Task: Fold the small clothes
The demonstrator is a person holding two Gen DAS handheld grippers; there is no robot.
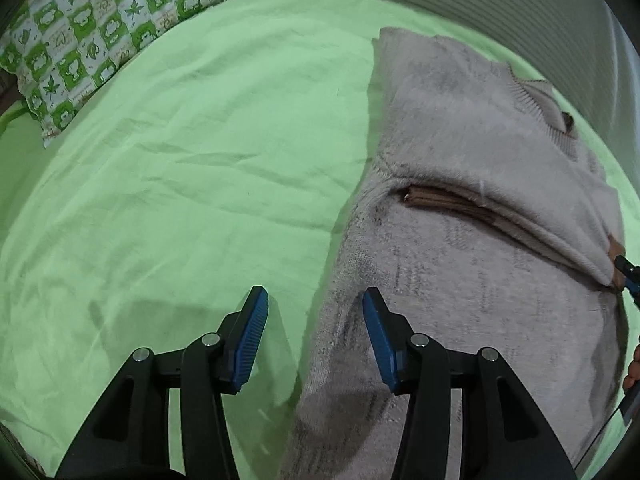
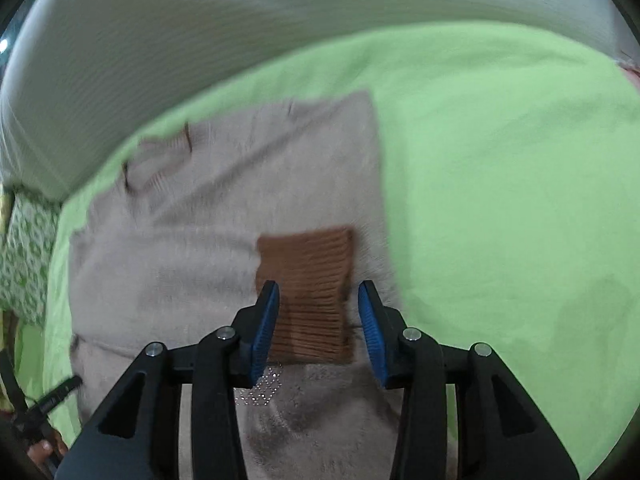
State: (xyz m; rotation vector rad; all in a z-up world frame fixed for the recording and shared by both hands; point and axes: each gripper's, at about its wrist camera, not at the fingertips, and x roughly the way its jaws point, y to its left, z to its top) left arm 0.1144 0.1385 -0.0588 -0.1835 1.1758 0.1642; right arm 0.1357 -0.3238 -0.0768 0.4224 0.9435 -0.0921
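Observation:
A beige knit sweater (image 1: 472, 240) lies on the green bedsheet (image 1: 180, 180), both sleeves folded across its body. A brown ribbed cuff (image 1: 448, 200) shows at the fold. My left gripper (image 1: 316, 300) is open and empty, hovering over the sweater's left edge. In the right wrist view the sweater (image 2: 208, 240) fills the left half, with the brown cuff (image 2: 308, 280) lying on top. My right gripper (image 2: 320, 292) is open, its fingers on either side of the cuff's near end, holding nothing.
A green and white patterned pillow (image 1: 100, 28) lies at the far left of the bed. A grey ribbed headboard or wall (image 2: 200, 40) runs along the far side. Bare green sheet (image 2: 520, 200) spreads to the right of the sweater.

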